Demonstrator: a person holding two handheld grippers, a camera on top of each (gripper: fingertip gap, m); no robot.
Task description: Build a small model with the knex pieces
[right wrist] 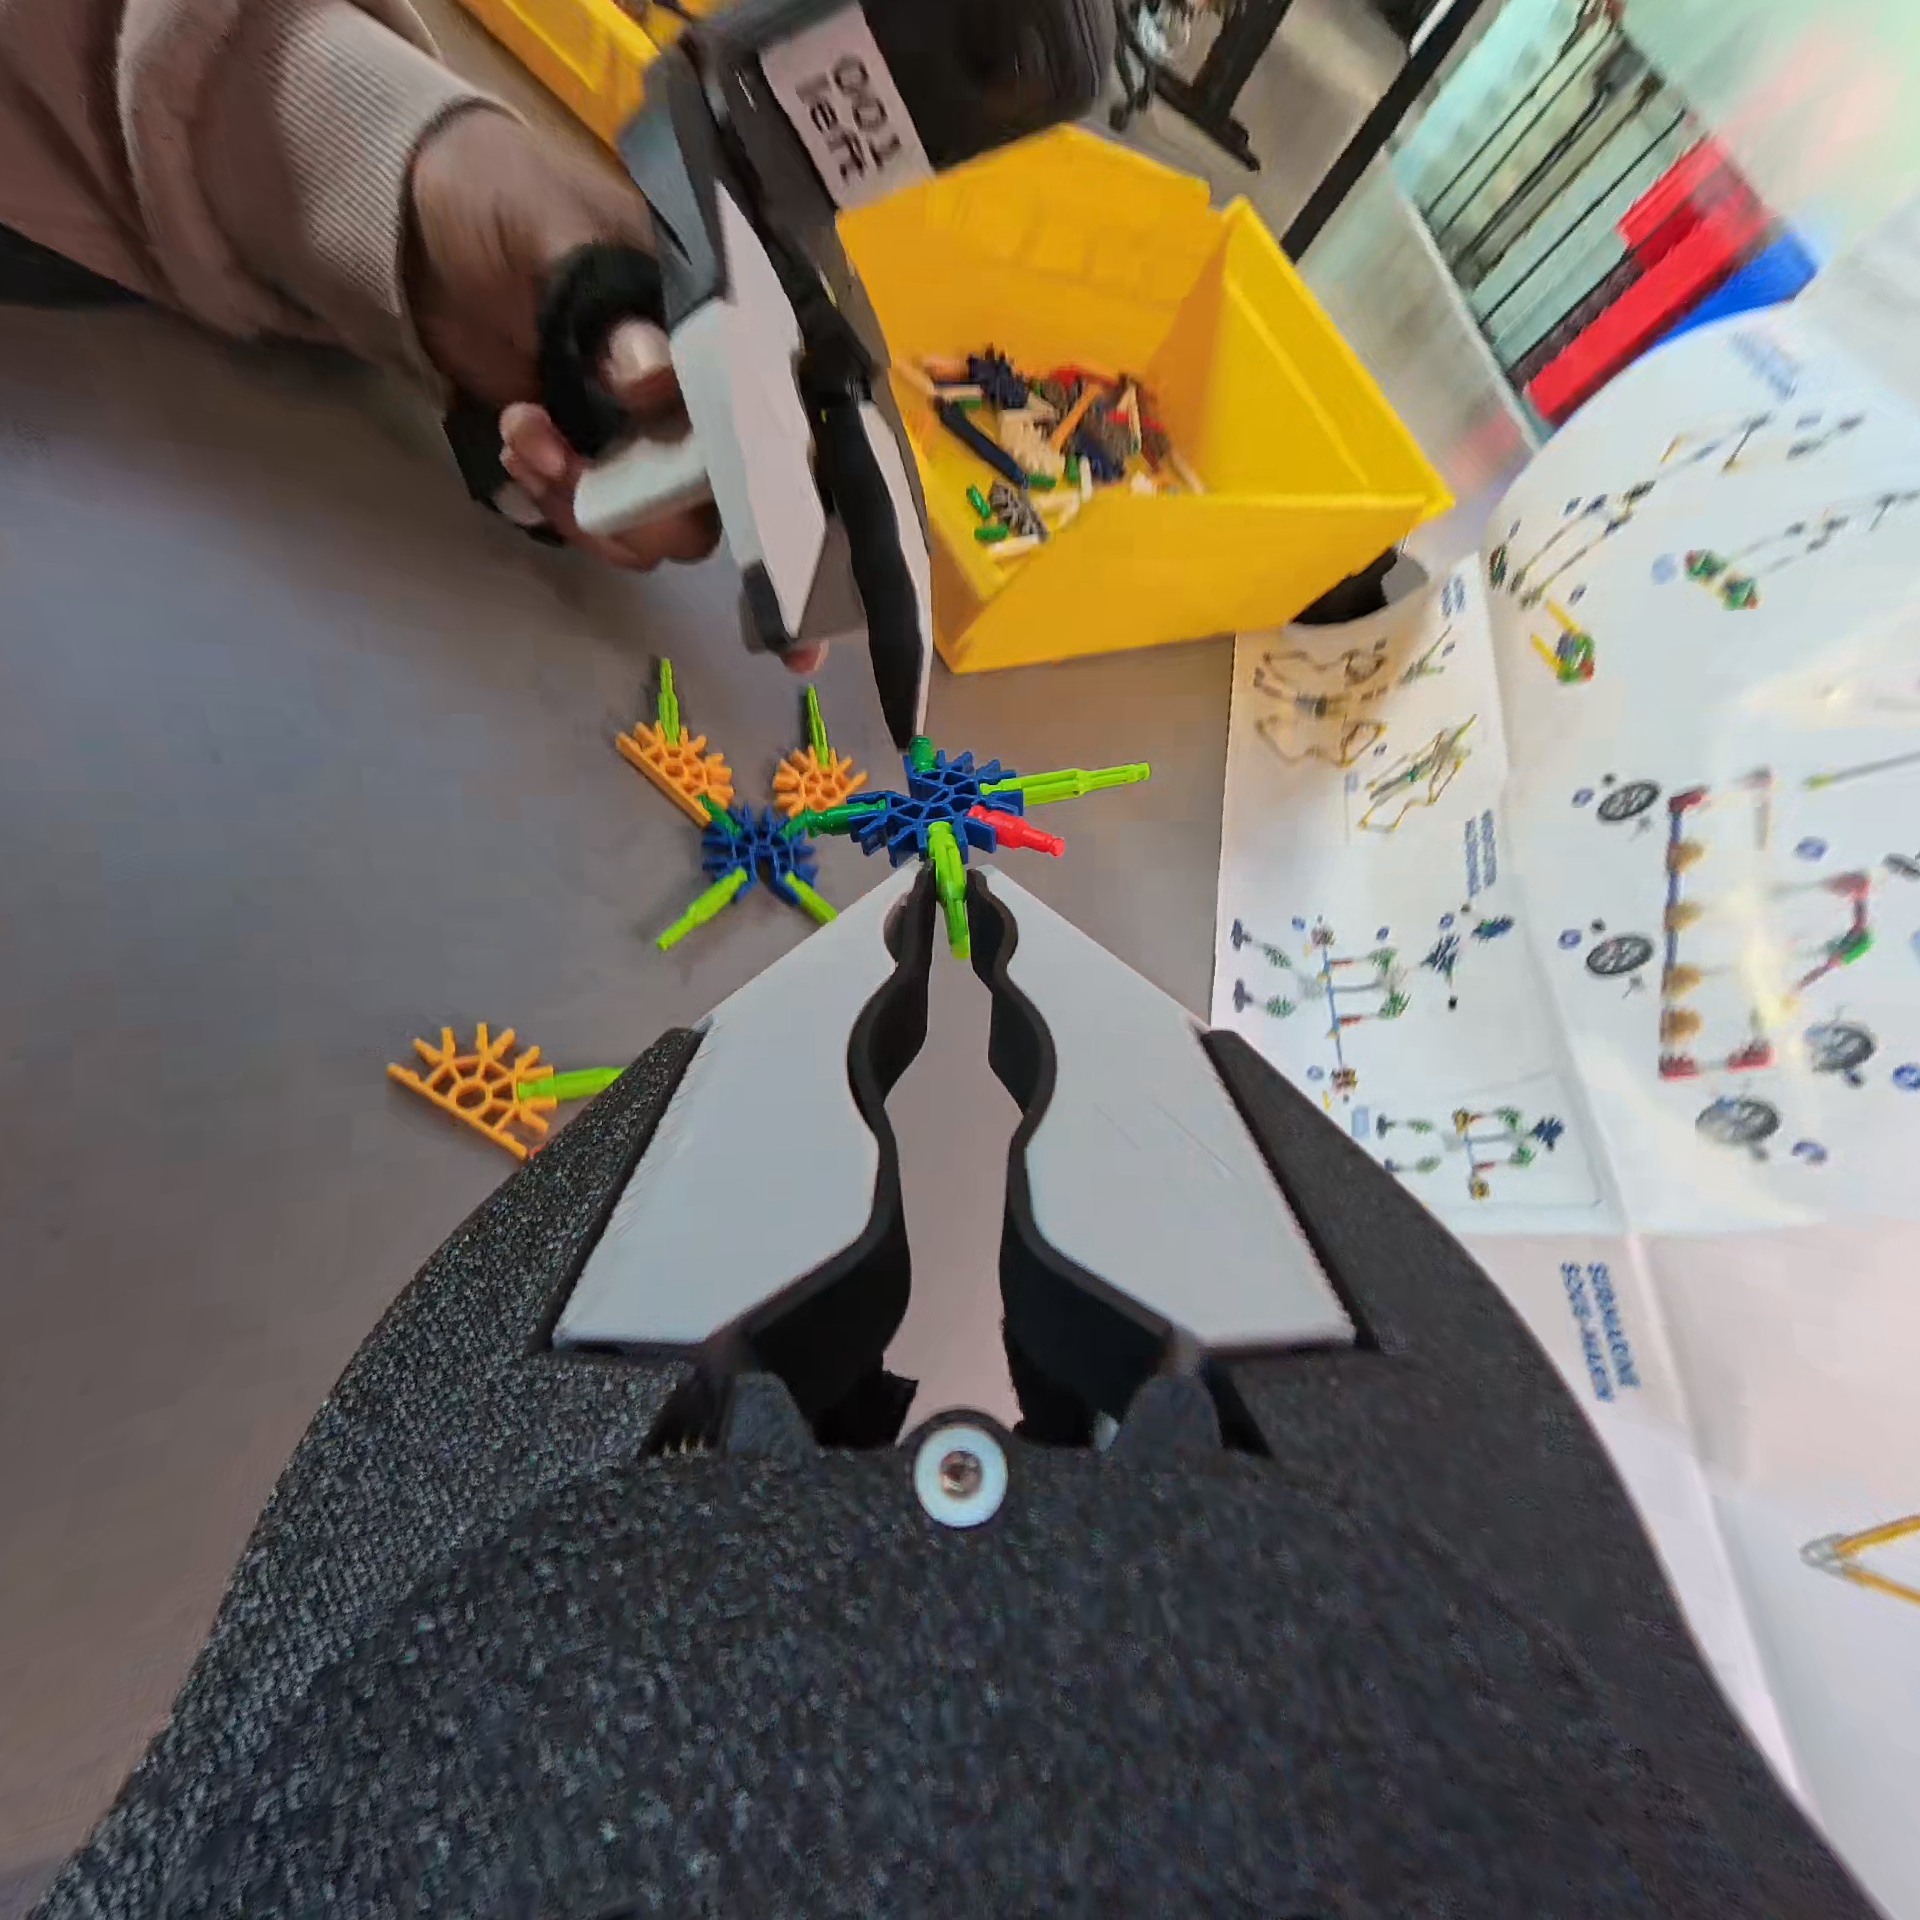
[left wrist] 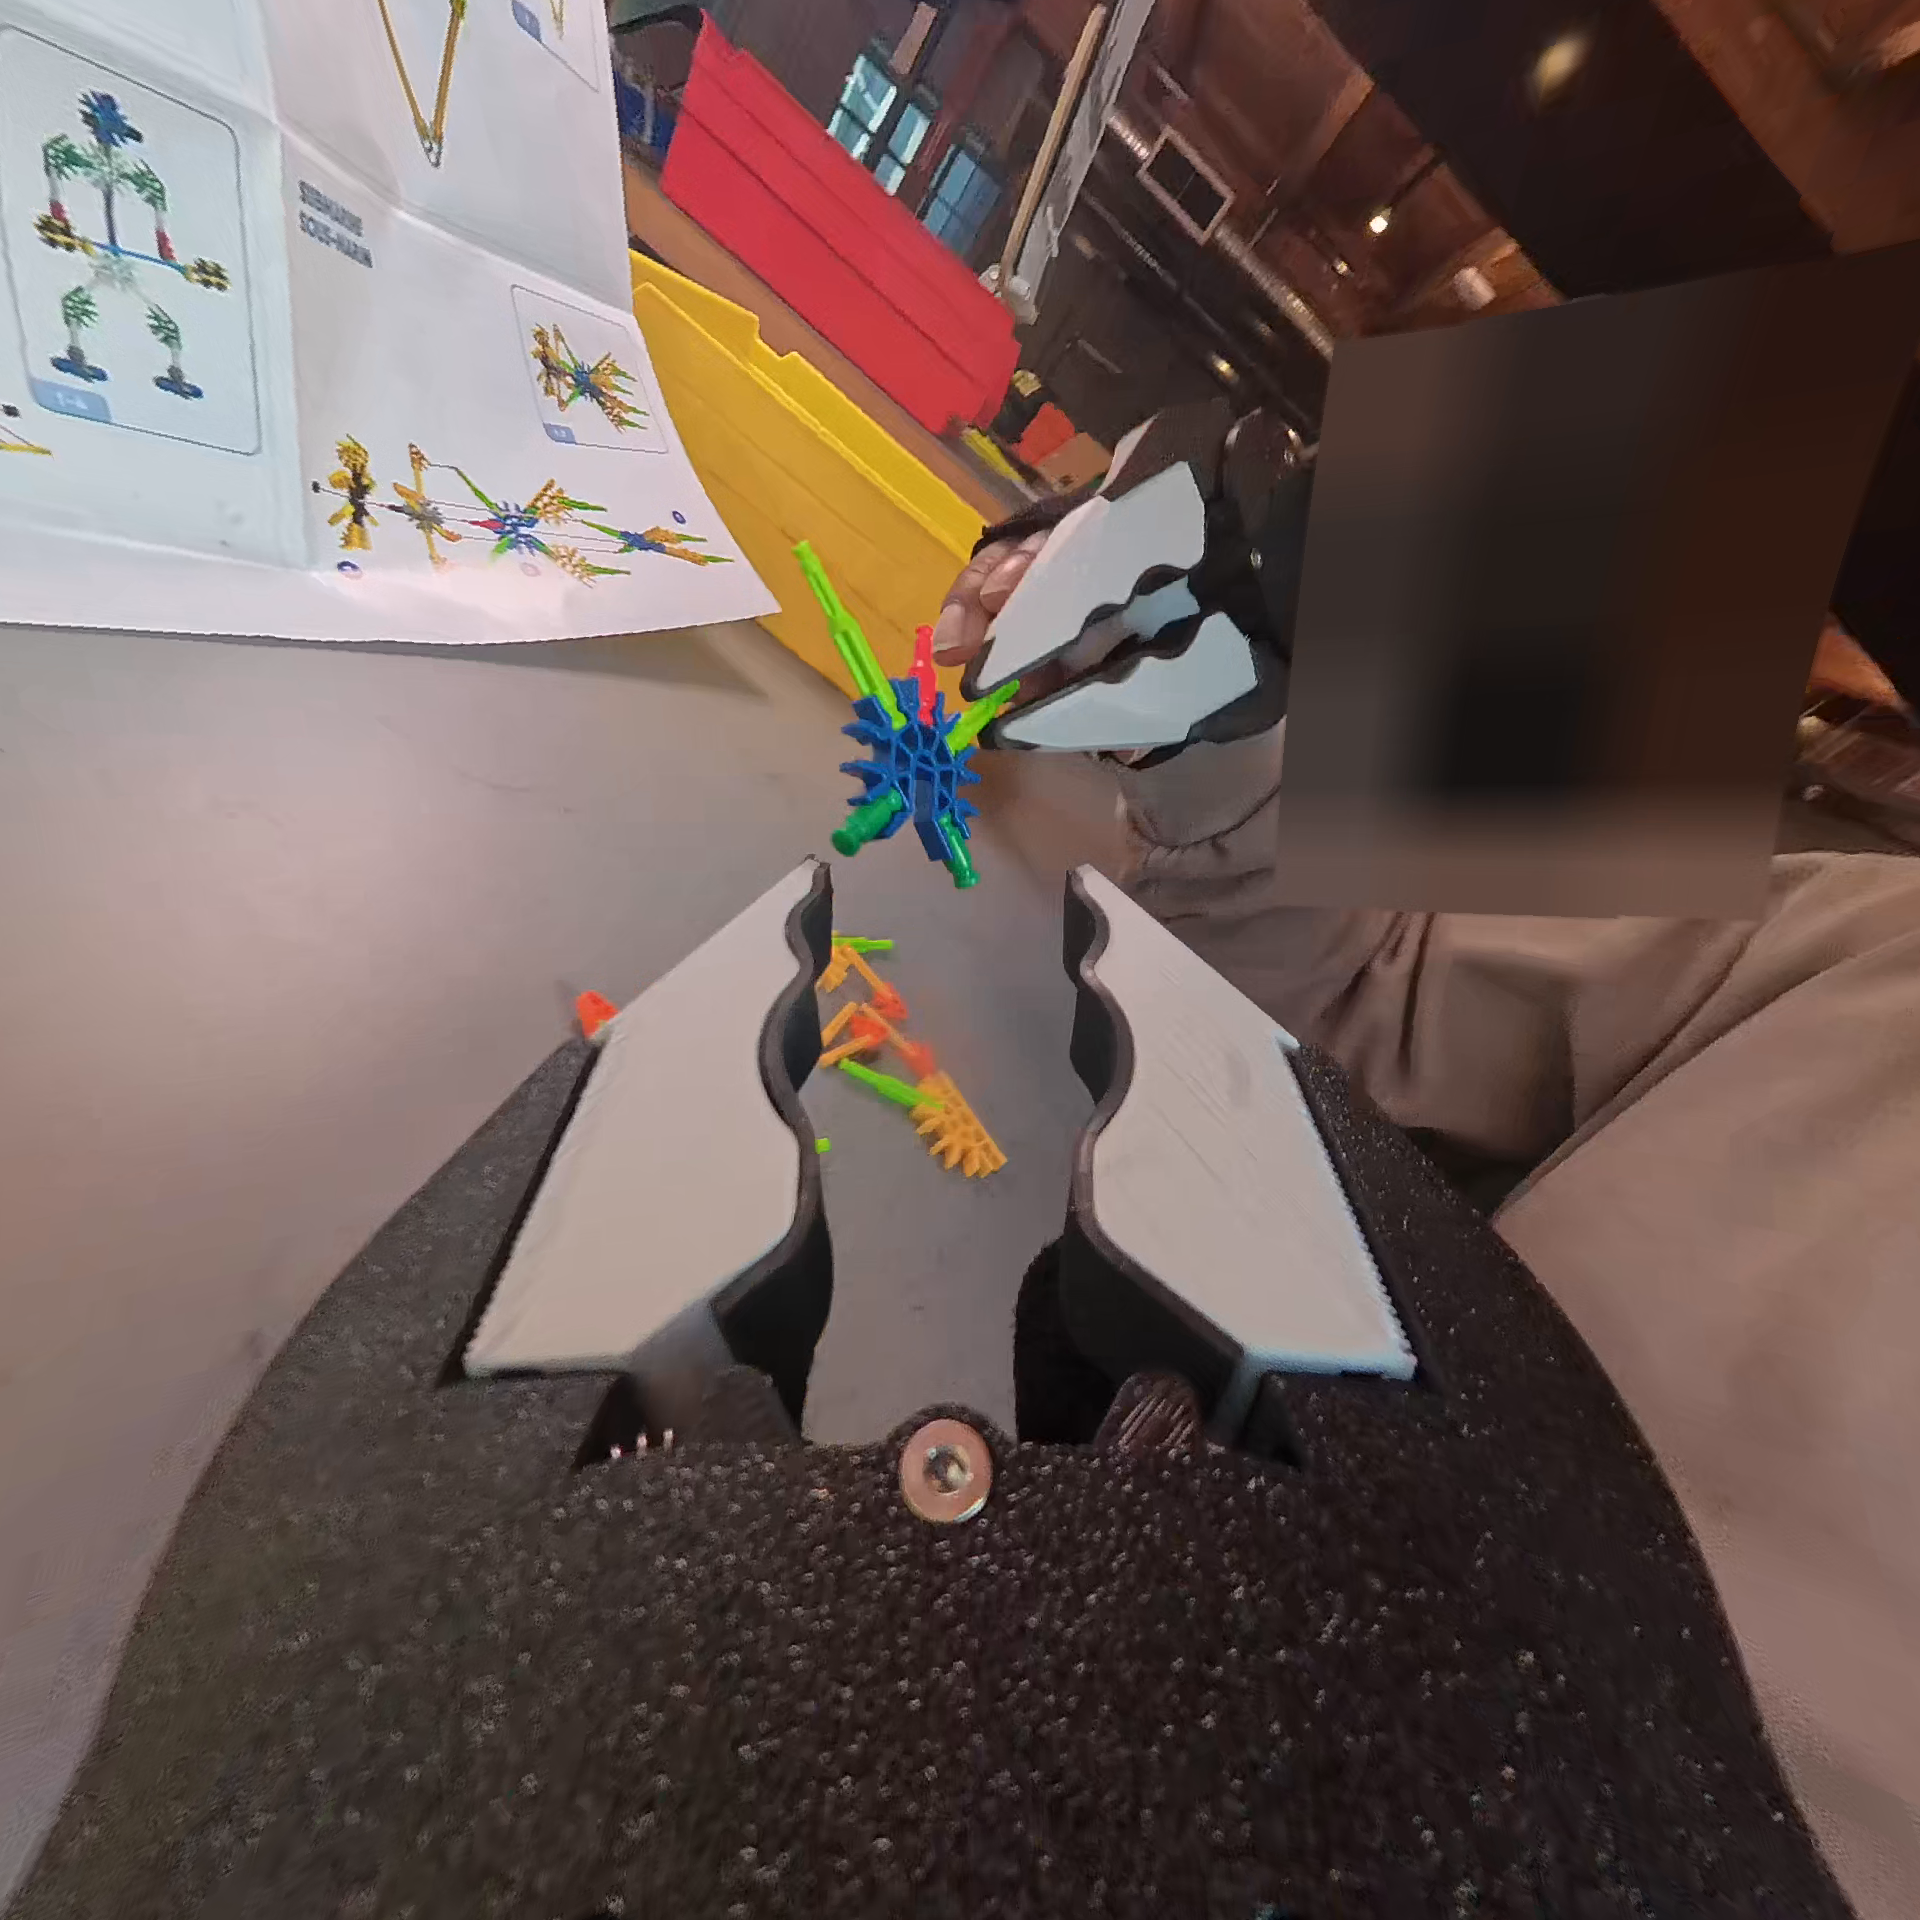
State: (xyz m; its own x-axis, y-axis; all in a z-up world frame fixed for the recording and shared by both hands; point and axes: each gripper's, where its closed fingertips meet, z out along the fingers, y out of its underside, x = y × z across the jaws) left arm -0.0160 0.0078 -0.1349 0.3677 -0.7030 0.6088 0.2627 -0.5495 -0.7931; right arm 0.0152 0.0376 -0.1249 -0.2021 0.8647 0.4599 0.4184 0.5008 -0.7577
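Observation:
My right gripper [right wrist: 948, 881] is shut on a light green rod [right wrist: 952, 906] that sticks out of a blue snowflake connector [right wrist: 930, 805]. The connector also carries other green rods and a red rod [right wrist: 1023, 831], and hangs above the grey table [right wrist: 260, 727]. In the left wrist view the same assembly [left wrist: 912, 758] hangs just beyond my left gripper [left wrist: 948, 878], which is open and empty. The right gripper [left wrist: 987, 712] grips it from the far right. In the right wrist view one left fingertip [right wrist: 906, 717] is close to the connector's far side.
A second blue connector with orange fans and green rods [right wrist: 758, 847] and a loose orange fan [right wrist: 478, 1086] lie on the table. A yellow bin of parts [right wrist: 1299, 343] stands behind. An instruction sheet [right wrist: 1558, 935] lies at the right. Loose pieces [left wrist: 914, 1081] lie below my left fingers. The left gripper's tips are roughly 6 cm from the right gripper's.

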